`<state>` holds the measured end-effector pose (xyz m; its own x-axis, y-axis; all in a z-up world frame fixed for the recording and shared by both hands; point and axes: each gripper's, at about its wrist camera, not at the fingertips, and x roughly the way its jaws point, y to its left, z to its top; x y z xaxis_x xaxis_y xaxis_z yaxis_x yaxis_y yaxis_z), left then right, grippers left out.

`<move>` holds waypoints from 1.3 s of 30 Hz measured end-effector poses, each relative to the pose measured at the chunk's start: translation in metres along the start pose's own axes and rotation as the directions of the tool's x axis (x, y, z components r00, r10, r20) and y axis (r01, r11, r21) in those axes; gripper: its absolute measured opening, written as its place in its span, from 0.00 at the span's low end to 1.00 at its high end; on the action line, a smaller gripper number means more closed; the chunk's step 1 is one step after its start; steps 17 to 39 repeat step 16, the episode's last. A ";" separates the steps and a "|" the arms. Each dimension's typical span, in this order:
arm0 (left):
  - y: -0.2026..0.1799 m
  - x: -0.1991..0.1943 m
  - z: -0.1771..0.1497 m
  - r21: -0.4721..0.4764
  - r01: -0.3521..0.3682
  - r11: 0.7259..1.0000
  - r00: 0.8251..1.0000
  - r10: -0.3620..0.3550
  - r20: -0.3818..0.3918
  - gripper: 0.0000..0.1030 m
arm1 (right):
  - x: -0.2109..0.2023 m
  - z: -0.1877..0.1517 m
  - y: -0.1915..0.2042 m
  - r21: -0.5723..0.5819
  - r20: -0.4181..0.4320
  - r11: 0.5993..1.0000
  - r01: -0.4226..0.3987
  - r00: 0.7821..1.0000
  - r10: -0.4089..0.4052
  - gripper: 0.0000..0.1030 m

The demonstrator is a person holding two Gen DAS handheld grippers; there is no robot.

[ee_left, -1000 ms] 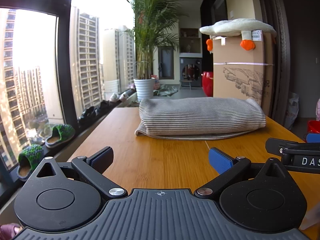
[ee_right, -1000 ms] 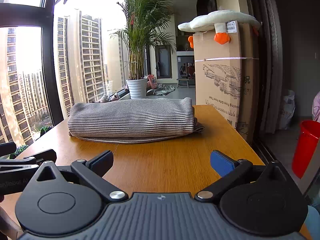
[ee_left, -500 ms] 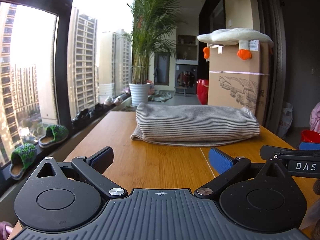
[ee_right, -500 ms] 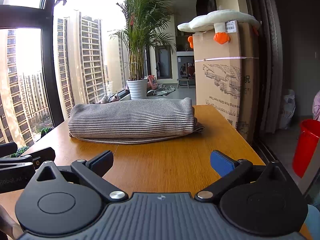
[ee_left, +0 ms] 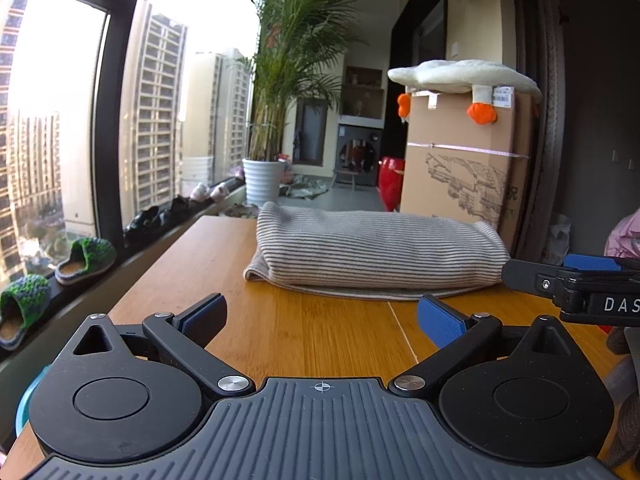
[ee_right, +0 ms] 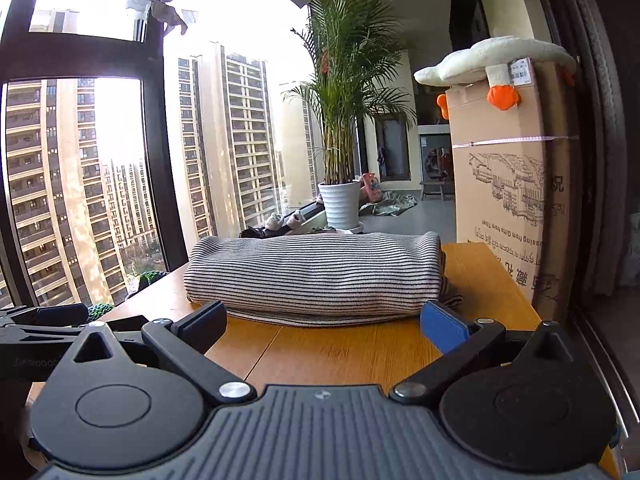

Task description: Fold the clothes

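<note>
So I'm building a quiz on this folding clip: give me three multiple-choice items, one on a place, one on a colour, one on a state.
1. Where does the folded striped garment lie?
A. on the wooden table
B. on the cardboard box
C. on the windowsill

2. What colour are the plush goose's feet?
A. blue
B. orange
C. green

3. How do the left gripper and right gripper stand?
A. both shut on cloth
B. one open, one shut
C. both open, holding nothing

Answers:
1 A, it rests flat on the tabletop.
2 B, orange feet hang over the box.
3 C, the fingers are spread with bare table between.
</note>
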<state>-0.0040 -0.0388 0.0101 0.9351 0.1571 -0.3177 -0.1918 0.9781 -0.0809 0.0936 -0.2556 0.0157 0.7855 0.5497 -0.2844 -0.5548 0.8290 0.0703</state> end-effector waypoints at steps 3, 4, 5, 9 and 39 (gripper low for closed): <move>-0.003 0.003 0.001 0.009 0.028 1.000 1.000 -0.028 0.010 1.00 | 0.020 0.013 0.001 -0.029 -0.015 1.000 -0.008 1.000 0.008 1.00; -0.003 0.003 0.001 0.012 0.038 0.999 0.999 -0.038 0.014 1.00 | 0.027 0.017 0.001 -0.037 -0.021 0.999 -0.011 1.000 0.010 1.00; -0.004 0.005 0.002 0.013 0.049 0.999 0.999 -0.049 0.011 1.00 | 0.034 0.021 0.001 -0.045 -0.026 0.999 -0.014 1.000 0.013 1.00; -0.003 0.011 0.003 -0.016 0.097 0.995 0.995 -0.097 -0.011 1.00 | 0.062 0.038 0.002 -0.076 -0.048 0.997 -0.027 0.999 0.023 1.00; 0.001 0.011 0.001 -0.043 0.111 0.993 0.994 -0.110 0.009 1.00 | 0.111 0.067 0.004 -0.131 -0.087 0.990 -0.051 0.995 0.039 1.00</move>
